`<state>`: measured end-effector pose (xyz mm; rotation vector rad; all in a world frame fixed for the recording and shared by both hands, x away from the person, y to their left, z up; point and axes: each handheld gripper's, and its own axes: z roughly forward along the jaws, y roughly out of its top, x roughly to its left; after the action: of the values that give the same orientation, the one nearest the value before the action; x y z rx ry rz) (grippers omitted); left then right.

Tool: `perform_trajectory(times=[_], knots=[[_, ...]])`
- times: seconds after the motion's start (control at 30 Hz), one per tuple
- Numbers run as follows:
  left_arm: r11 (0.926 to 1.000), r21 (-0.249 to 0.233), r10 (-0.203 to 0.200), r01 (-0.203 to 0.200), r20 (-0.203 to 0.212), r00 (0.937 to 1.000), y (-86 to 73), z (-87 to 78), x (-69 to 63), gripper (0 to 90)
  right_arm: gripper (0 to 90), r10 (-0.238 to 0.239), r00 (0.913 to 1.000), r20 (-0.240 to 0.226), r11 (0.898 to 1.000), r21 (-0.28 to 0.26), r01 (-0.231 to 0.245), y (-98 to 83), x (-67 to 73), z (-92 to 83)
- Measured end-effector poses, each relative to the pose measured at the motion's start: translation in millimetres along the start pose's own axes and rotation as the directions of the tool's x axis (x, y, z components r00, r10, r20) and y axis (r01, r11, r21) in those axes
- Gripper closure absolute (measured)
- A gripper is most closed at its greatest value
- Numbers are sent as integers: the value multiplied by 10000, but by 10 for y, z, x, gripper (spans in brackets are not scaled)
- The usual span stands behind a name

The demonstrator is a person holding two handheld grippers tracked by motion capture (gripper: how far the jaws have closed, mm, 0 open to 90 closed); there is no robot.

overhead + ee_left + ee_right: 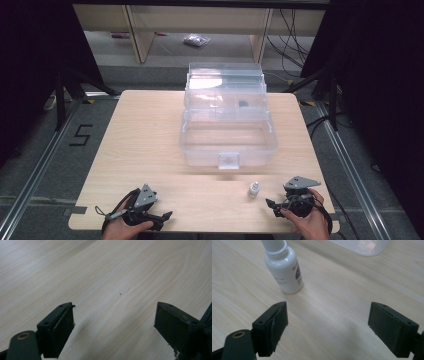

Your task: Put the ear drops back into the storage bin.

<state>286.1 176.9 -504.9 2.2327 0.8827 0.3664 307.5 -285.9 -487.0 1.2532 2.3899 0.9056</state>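
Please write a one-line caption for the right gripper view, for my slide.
Open right hand-held gripper facing a small white plastic dropper bottle standing upright on the light wooden table.

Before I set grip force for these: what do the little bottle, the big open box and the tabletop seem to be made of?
Small bottle: looks like glossy white plastic; smooth sheen, printed label, ribbed cap.
Open box: clear, probably rigid plastic; the table shows through its walls.
Tabletop: pale wood grain, matte; could be laminate rather than solid wood.
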Motion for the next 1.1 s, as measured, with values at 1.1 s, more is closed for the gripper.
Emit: perform_trajectory(times=[1.1], knots=[[10000,84,16,-16,-85,10000,-7,13,2,154,194,-1495,9870,-589,9766,1474,1567,287,252,-153]])
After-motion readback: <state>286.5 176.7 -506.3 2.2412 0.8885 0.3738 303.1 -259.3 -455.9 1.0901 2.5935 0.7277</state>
